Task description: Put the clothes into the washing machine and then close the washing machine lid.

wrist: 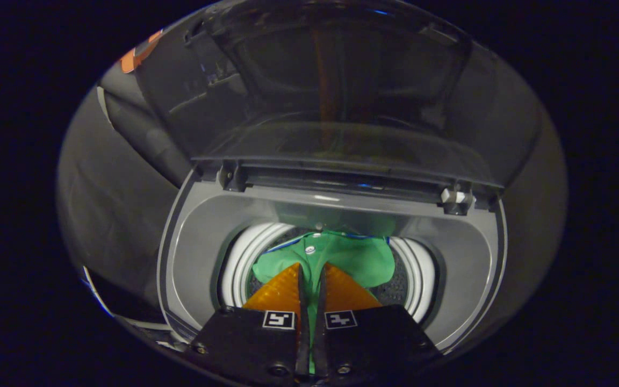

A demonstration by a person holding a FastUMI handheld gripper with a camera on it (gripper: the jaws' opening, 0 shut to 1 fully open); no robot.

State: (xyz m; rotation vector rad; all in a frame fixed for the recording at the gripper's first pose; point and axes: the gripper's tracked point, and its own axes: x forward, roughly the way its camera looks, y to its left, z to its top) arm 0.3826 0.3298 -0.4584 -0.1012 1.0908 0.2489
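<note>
Risk first: green garment (342,258) is pinched between the tongs (310,274), which sit nearly closed with only a thin strip of cloth showing in the gap, so both fingers look clamped on the fabric. It hangs over the drum (239,269) opening of the washing machine (191,231), bunched from 12 to 3 o'clock of the fingertips, with a collar and button just beyond them. If release is partial, cloth could stay snagged on a finger and get dragged back out when the tongs lift. If it is let go too high or off-centre, a fold may drape over the white drum rim at 3 o'clock and later get trapped under the lid (336,91). That lid stands open and upright at 12 o'clock, hinged along the back edge; a careless pull-out could clip it or knock it down early. Pose, as I read it: tongs point steeply down into the tub, roughly centred over the opening, fingers level side by side, tips at about rim height. How deep the cloth reaches into the drum I can't tell.
</note>
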